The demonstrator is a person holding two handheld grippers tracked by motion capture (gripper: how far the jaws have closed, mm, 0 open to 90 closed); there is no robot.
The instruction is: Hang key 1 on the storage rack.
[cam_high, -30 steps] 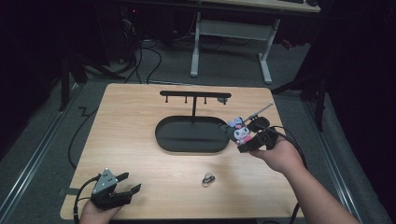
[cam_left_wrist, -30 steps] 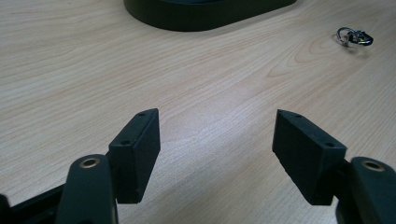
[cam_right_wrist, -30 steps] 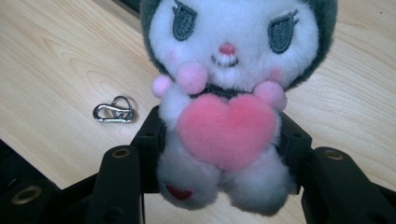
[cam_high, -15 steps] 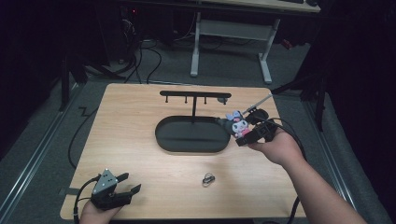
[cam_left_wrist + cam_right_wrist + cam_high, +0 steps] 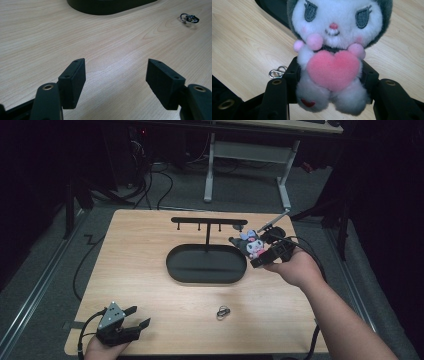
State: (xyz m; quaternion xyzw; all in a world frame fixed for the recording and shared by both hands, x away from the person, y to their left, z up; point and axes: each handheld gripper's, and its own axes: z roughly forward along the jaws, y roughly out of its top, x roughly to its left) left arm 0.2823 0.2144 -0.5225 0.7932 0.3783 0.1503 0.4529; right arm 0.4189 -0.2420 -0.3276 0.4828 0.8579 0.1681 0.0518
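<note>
Wooden table (image 5: 150, 260) took up most of the high view, w/ dark floor round it; its near edge was cut off at the frame bottom. On it, center-far, sat the black oval tray (image 5: 206, 265) w/ a T-shaped hook rack (image 5: 208, 222) rising from it; the small pegs under the bar were hard to make out.

Right gripper (image 5: 256, 251) was held up at the tray's right end, in the person's right hand (image 5: 295, 267), forearm coming in from bottom right. Its jaws were pinching a plush keychain toy (image 5: 332, 50) round the body: white face, grey hood, pink heart on the chest. Top of the head was cut off in the right gripper view. A silver clasp (image 5: 277, 72) peeked out left of the toy there, mostly hidden behind the jaw; can't tell how it attaches. A thin light rod by the gripper's far side in the high view was too small to identify.

Left gripper (image 5: 131, 323) rested at the near-left table corner, jaws spread w/ bare wood between them, hand mostly cut off by the frame.

Smallest: a metal ring bit (image 5: 223, 311) lay on the table nearer than the tray, well apart from both grippers; detail blurred.
</note>
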